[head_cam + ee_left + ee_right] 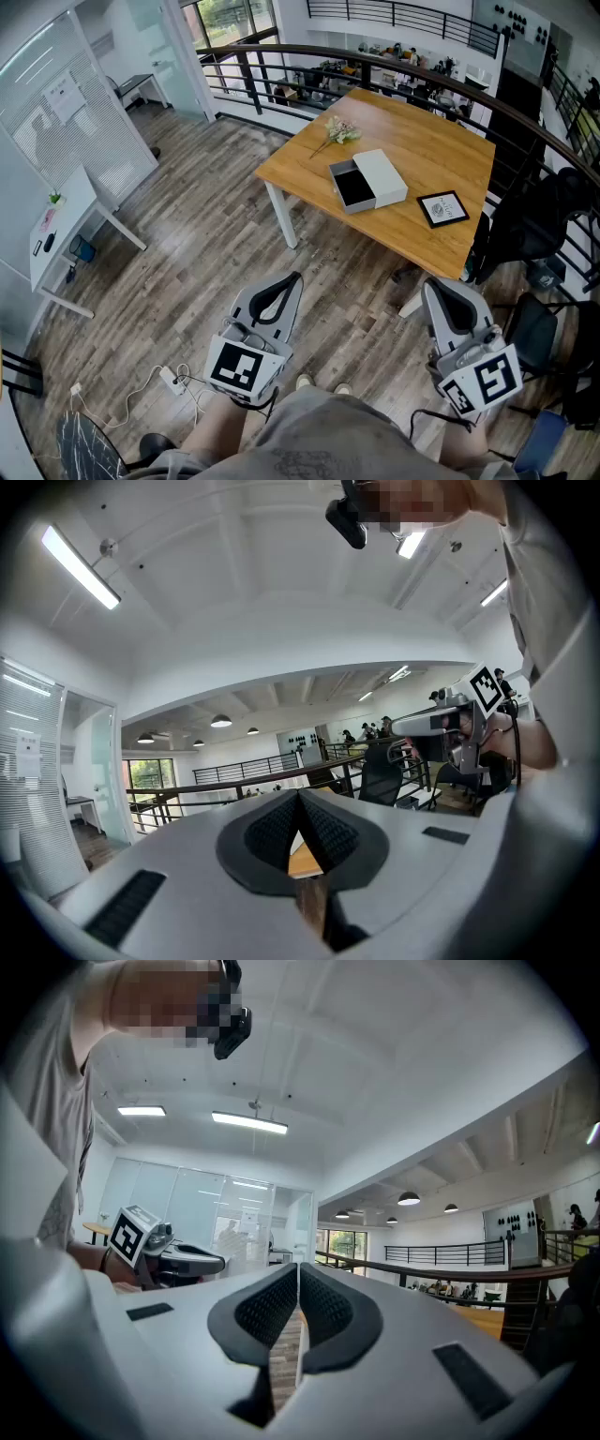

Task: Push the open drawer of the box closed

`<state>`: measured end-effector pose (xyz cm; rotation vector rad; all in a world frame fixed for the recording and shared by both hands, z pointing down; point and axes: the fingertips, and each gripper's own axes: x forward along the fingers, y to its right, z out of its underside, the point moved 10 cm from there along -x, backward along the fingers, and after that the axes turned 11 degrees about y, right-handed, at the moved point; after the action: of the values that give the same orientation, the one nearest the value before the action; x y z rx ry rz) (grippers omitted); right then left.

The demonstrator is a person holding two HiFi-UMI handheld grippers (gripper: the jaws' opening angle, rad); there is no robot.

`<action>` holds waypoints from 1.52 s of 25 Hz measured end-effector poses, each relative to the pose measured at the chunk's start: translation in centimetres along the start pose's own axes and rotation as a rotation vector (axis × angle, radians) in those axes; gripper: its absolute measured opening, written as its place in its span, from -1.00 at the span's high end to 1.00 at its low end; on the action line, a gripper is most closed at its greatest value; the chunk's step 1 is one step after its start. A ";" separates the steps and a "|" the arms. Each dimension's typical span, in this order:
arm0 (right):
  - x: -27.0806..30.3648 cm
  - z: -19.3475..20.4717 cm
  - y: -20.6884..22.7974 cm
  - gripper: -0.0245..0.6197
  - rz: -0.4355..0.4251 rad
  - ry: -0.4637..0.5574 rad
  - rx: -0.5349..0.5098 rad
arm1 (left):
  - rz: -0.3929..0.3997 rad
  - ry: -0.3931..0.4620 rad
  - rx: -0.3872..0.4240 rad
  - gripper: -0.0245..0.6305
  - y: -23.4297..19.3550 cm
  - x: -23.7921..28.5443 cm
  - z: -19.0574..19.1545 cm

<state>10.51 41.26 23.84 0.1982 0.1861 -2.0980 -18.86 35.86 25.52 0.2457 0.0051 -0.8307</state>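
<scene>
A white box (pixel 382 174) lies on the wooden table (pixel 431 141) far ahead, its black-lined drawer (pixel 353 187) pulled out toward the table's near left edge. My left gripper (pixel 284 284) hangs low at the lower left of the head view, shut with nothing between its pads. My right gripper (pixel 442 292) is held at the lower right, also shut and empty. Both are well short of the table. In the left gripper view the jaws (pixel 298 803) meet at their tips; in the right gripper view the jaws (pixel 298 1281) also touch.
A black-framed picture (pixel 442 208) lies on the table right of the box, a small sprig of flowers (pixel 338 132) behind it. Black chairs (pixel 530 225) stand at the right, a railing (pixel 394 70) curves behind the table, and a power strip (pixel 171 379) with cable lies on the wood floor.
</scene>
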 end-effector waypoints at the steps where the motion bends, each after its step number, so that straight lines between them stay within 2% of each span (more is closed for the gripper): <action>1: -0.1 0.0 0.1 0.81 0.004 0.005 0.009 | -0.004 0.000 0.003 0.88 0.0 0.0 0.1; 15: -0.2 1.5 1.2 0.81 0.020 0.001 0.082 | -0.011 -0.012 0.011 0.88 0.3 0.3 0.3; 19: 0.9 1.8 1.2 0.81 0.004 -0.005 0.088 | -0.082 0.049 0.007 0.88 -0.9 0.3 0.1; 22: 1.6 2.6 1.6 0.81 0.002 -0.014 0.107 | -0.112 0.074 0.022 0.87 -2.1 0.9 0.5; 23: 1.9 2.9 1.8 0.81 0.005 -0.017 0.113 | -0.116 0.073 0.025 0.78 -2.6 1.4 0.8; 24: 2.2 3.3 2.1 0.81 0.009 -0.018 0.117 | -0.118 0.071 0.024 0.56 -3.2 1.9 1.3; 25: 2.6 3.7 2.4 0.81 0.015 -0.020 0.118 | -0.120 0.071 0.023 0.45 -3.8 2.6 1.8; 30: 6.2 5.7 5.1 0.81 0.054 -0.034 0.106 | -0.100 0.095 0.013 0.44 -7.5 6.9 3.7; 38: 14.0 7.8 8.6 0.81 0.062 -0.082 0.100 | -0.032 0.035 0.018 0.45 -13.9 13.4 6.7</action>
<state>10.29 23.53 27.92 0.1752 0.0256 -2.0513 -20.56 15.65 27.73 0.2780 0.0343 -0.8582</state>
